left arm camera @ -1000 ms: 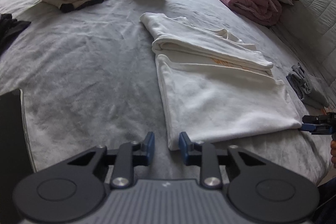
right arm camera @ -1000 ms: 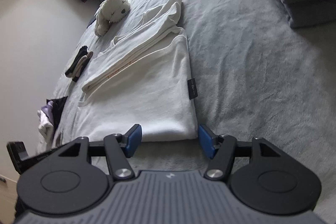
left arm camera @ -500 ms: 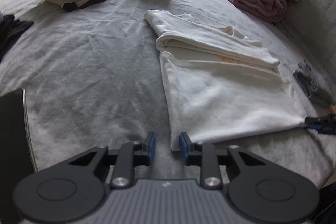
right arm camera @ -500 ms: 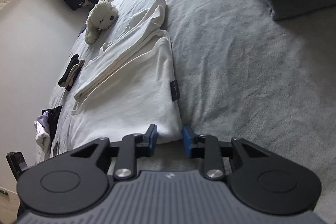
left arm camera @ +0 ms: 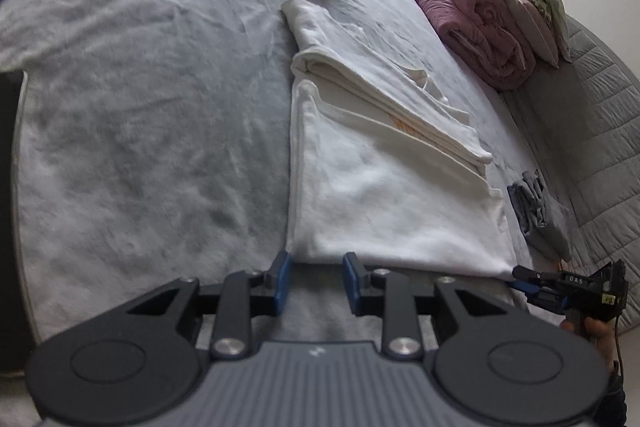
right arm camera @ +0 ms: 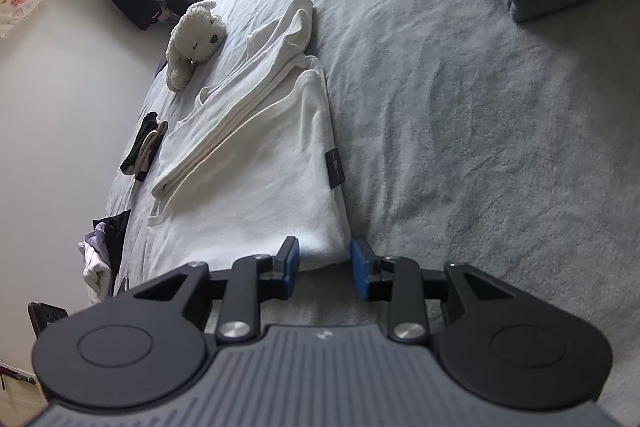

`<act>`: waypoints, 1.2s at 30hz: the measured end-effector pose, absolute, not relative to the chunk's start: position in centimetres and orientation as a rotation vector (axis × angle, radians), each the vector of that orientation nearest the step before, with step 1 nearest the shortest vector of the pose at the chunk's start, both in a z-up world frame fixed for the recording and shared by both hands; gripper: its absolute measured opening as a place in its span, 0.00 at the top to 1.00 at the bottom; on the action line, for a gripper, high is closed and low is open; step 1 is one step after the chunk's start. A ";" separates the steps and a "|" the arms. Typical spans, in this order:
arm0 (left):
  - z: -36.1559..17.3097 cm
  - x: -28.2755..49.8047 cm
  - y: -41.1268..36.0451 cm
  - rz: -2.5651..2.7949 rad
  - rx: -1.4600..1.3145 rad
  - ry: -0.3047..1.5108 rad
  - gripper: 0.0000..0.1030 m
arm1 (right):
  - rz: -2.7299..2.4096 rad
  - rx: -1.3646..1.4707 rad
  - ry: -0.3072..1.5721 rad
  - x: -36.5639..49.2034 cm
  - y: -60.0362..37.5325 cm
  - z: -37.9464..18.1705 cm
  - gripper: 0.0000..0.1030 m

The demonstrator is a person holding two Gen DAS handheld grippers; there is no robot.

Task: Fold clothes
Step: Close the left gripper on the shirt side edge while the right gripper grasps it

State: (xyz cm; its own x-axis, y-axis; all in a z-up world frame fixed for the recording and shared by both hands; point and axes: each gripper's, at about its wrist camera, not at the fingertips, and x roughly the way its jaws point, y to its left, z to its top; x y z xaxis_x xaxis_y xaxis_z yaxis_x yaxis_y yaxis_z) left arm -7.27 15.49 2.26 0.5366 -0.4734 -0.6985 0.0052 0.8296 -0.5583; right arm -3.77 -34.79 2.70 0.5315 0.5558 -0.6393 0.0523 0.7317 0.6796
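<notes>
L claw [left arm camera: 314, 281] & R claw [right arm camera: 325, 269] both angled down, jaws part open, just widened a bit; pads not pressing.

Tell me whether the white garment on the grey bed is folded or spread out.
Partly folded. The white garment lies flat on the grey bedcover, its sides turned in to a long rectangle, a layered band folded across it.

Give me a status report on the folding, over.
Left tool and right tool at the white garment's near corners, jaws just edged wider, neither pressing cloth. Garment partly folded on the grey bedspread. Nothing in the way.
</notes>
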 end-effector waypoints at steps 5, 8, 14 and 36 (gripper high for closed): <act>1.6 -6.7 15.7 -0.289 -0.603 0.981 0.63 | 0.324 0.728 0.974 -3.7 -34.9 2.6 0.67; 1.4 -6.5 16.0 -0.275 -0.642 0.984 0.64 | 0.320 0.736 0.969 -3.7 -35.0 2.6 0.67; 0.7 -6.3 16.6 -0.258 -0.727 0.980 0.64 | 0.331 0.753 0.976 -4.1 -35.2 2.4 0.69; -0.1 -6.5 17.5 -0.221 -0.889 0.997 0.57 | 0.338 0.911 0.945 -3.9 -34.8 1.5 0.67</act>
State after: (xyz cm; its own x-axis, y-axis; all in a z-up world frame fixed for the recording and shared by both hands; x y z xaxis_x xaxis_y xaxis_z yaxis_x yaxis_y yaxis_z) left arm -6.51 17.52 -0.07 0.5537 -0.5387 -0.6350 -0.2200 0.6408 -0.7355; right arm -3.88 -34.79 1.54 0.5685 0.6121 -0.5496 0.1249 0.5962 0.7931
